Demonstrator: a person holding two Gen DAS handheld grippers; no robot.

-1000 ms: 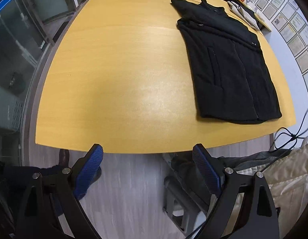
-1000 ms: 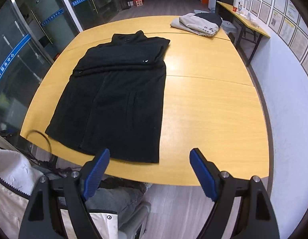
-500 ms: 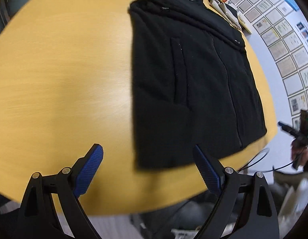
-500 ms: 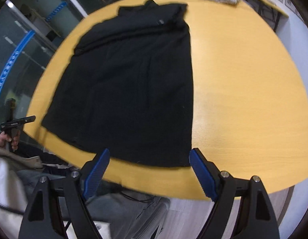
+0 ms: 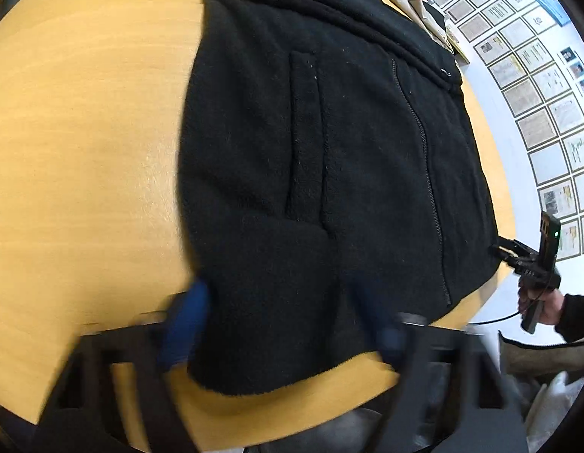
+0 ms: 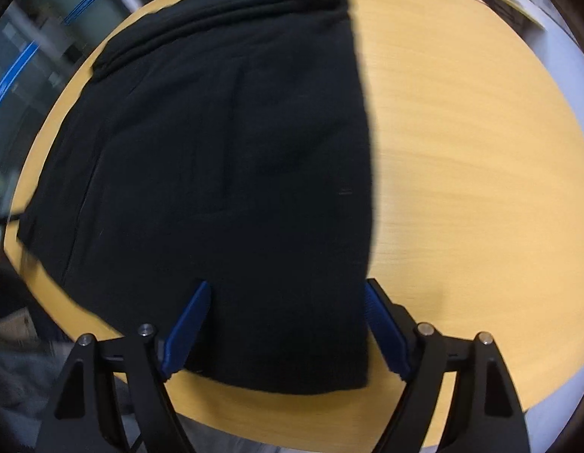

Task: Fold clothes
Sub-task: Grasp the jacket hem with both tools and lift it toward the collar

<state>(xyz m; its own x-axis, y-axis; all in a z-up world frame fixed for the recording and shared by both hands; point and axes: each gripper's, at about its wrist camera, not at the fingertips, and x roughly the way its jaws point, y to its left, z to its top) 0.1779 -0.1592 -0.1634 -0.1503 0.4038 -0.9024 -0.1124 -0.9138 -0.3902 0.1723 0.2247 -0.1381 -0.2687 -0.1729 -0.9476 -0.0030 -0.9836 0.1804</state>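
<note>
The black fleece jacket lay flat on the yellow desk, zipped front up, collar at the far end and hem at the near edge, just ahead of both tools. The left tool was released, its blue pads spread wide to either side of the near left hem corner, though blur made it hard to tell whether they touched the cloth. The right tool was likewise released, its pads straddling the near right hem corner, with fleece between them but not pinched. A second, pale garment sat well beyond the collar. The step in hand looked like taking the two hem corners to carry the bottom up toward the collar. To do it well, each tool should probably slide low along the desk so one pad slips under the hem, gather both layers of thick fleece, and clench at matching spots on each side. Lifting evenly would likely keep the fold square; an uneven bite risked a skewed crease.
</note>
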